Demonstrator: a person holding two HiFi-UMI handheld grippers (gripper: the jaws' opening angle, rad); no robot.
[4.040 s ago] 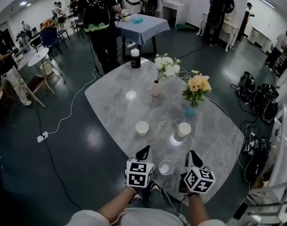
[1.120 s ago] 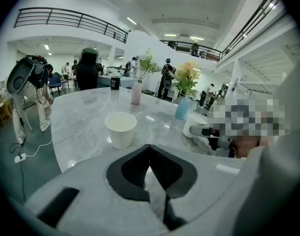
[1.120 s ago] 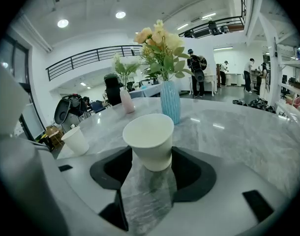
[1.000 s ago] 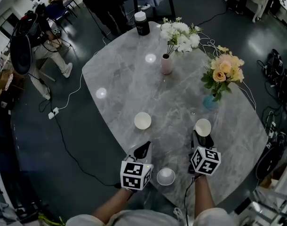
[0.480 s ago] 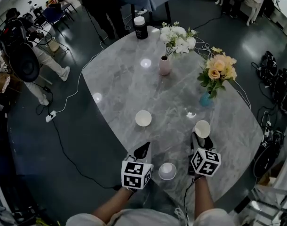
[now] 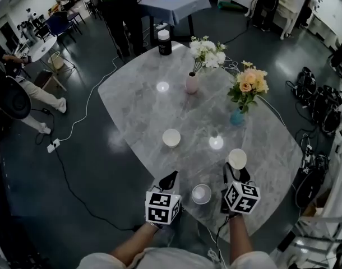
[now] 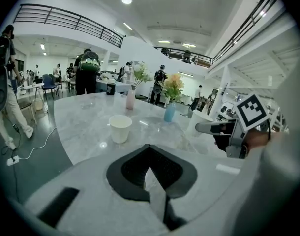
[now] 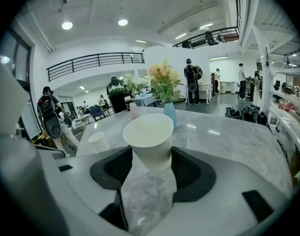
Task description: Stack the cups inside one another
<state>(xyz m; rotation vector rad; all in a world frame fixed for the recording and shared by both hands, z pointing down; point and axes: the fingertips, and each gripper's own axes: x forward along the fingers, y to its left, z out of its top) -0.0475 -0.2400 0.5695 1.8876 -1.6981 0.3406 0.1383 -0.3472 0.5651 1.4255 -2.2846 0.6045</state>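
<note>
Cup (image 8: 149, 137) clamped between right gripper (image 6: 236, 171) jaws | left gripper (image 7: 149, 149) closed, empty

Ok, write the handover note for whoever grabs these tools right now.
Left tool: jaws shut, empty.
Right tool: closed on a paper cup.
Second cup: upright on the table, between the two tools.
Third cup: upright, farther out and to the left.
Done: nothing is stacked yet.
Left: nest all three cups together.
</note>
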